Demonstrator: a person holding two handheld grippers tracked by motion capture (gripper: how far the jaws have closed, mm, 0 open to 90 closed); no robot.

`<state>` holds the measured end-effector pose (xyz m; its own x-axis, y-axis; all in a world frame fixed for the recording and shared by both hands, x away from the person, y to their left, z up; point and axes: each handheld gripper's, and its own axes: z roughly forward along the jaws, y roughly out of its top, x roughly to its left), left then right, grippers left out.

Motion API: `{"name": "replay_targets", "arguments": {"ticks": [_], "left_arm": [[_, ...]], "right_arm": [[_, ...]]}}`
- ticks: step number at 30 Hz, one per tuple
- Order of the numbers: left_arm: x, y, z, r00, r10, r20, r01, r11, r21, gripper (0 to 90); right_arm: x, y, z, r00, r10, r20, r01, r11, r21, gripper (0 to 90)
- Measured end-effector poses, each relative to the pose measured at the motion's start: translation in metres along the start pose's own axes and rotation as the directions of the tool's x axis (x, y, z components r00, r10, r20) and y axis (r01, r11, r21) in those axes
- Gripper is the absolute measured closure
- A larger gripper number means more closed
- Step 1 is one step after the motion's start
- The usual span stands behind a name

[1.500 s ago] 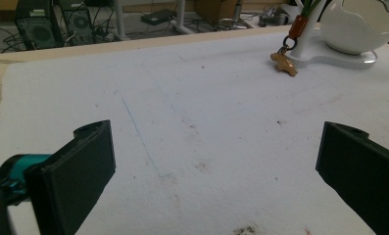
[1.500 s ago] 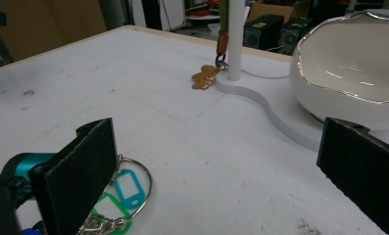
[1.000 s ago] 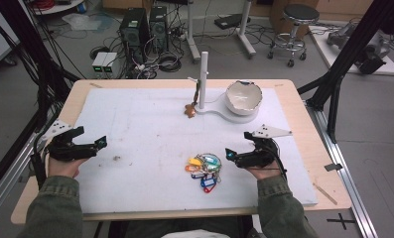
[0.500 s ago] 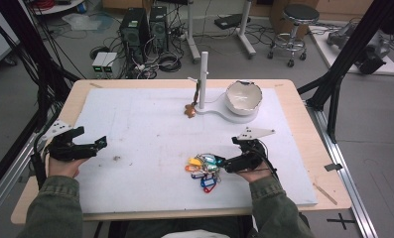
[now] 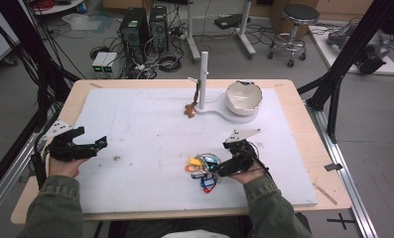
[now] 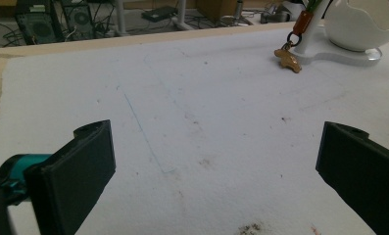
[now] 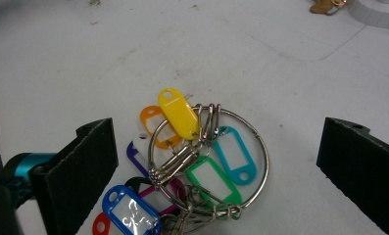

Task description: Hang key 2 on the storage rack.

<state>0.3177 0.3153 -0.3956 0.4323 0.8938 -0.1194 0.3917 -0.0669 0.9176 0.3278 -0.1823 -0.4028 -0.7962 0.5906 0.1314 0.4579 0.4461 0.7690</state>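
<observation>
Hovering w/ jaws spread, right tool [image 5: 218,168] sits over metal ring of coloured plastic key tags [image 7: 202,161] at counter's [image 5: 303,148] 5 o'clock; left tool [image 5: 98,145] at 8 o'clock, released, gripping nothing.

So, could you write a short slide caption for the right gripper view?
Open right tool poised over a metal ring of coloured key tags on the white mat.

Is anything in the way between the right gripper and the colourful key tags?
No. The right gripper is open right over the bunch of key tags, with just bare white mat around them.
</observation>
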Motion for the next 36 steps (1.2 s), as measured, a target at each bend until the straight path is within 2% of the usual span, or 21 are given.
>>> {"name": "replay_targets", "arguments": {"ticks": [9,19,20,29,33,34,35,36], "left_arm": [[0.0,0.0,0.0,1.0,-0.002,0.003,0.002,1.0,0.0,1.7],[0.001,-0.002,0.001,1.0,-0.005,0.006,0.005,1.0,0.007,1.7],[0.001,-0.002,0.001,1.0,-0.005,0.007,0.005,0.9999,0.008,1.7],[0.001,-0.003,0.002,0.9999,-0.007,0.008,0.006,0.9999,0.013,1.7],[0.001,-0.003,0.002,0.9999,-0.007,0.007,0.007,0.9999,0.015,1.7],[0.001,-0.003,0.002,1.0,-0.006,0.007,0.006,0.9998,0.017,1.7],[0.001,-0.003,0.002,1.0,-0.006,0.007,0.006,0.9998,0.017,1.7],[0.001,-0.003,0.003,0.9999,-0.007,0.01,0.007,0.9998,0.018,1.7]], "right_arm": [[0.008,0.004,0.01,0.9996,-0.015,-0.024,0.016,0.999,0.049,0.8],[0.018,0.005,0.024,0.9981,-0.038,-0.048,0.044,0.991,0.124,0.9],[0.02,0.005,0.027,0.997,-0.054,-0.055,0.061,0.989,0.137,3.5],[0.025,0.004,0.035,0.9961,-0.065,-0.059,0.075,0.979,0.19,4.7],[0.027,0.003,0.039,0.9967,-0.067,-0.046,0.075,0.971,0.226,6.8],[0.029,0.003,0.04,0.9968,-0.07,-0.037,0.077,0.967,0.243,10.5],[0.029,0.003,0.04,0.9968,-0.07,-0.037,0.077,0.967,0.243,10.5],[0.03,0.003,0.041,0.9948,-0.095,-0.038,0.101,0.963,0.248,15.2]]}}
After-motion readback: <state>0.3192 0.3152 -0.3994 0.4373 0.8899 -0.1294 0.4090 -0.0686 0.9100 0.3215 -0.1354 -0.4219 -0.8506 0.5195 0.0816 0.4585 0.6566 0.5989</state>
